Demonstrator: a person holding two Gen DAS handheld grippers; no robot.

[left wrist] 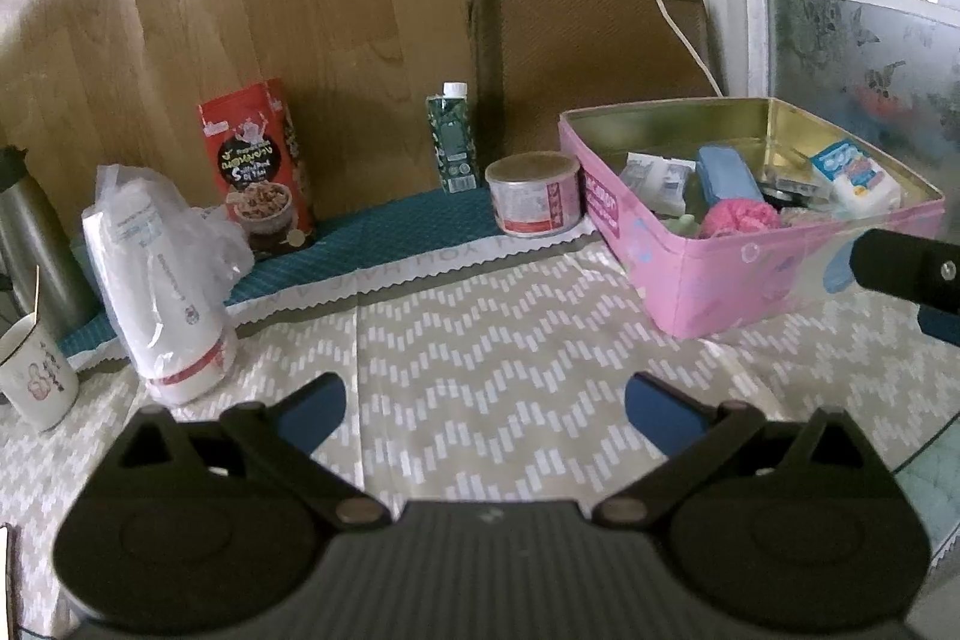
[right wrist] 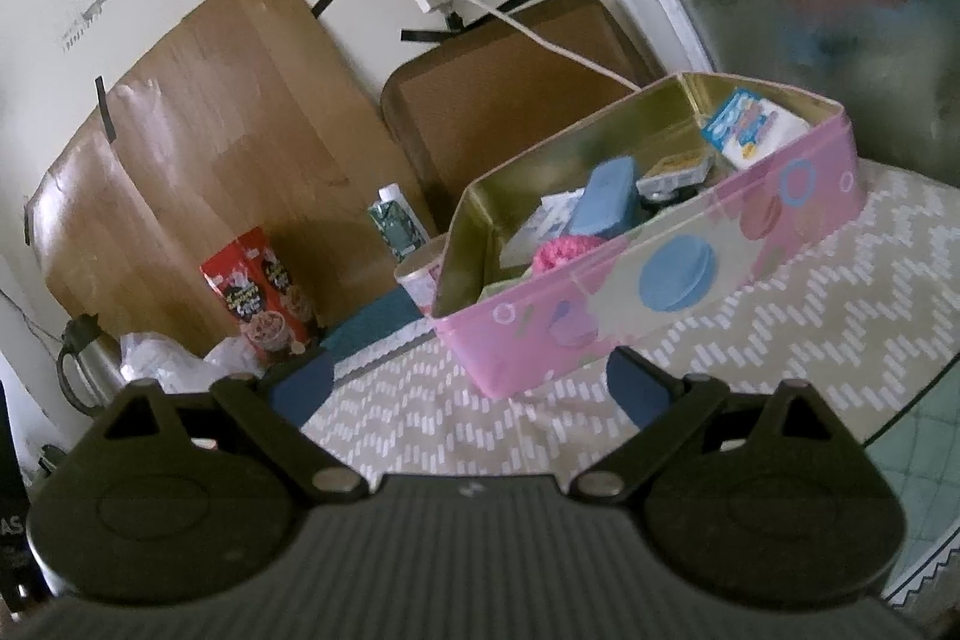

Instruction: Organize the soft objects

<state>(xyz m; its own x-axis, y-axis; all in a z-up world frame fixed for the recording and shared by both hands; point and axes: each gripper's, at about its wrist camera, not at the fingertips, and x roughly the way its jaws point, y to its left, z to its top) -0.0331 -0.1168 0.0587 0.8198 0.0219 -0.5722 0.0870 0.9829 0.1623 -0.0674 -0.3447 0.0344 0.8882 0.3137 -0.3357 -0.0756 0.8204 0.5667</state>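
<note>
Ahead and right of my wide-open, empty left gripper [left wrist: 485,409] sits one pink tin [left wrist: 708,274], long axis running left to right. My right gripper [right wrist: 468,388], likewise spread and empty, is nearer, just before the tin's wall. Inside I count one blue sponge [right wrist: 603,199], one tissue pack [right wrist: 753,127] and one pink pompom [right wrist: 561,253].

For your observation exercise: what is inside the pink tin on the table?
The pink tin holds a blue block, a pink fluffy ball, a white-and-blue packet and small white packets. Anything beneath them, and the tin's floor, is hidden.
</note>
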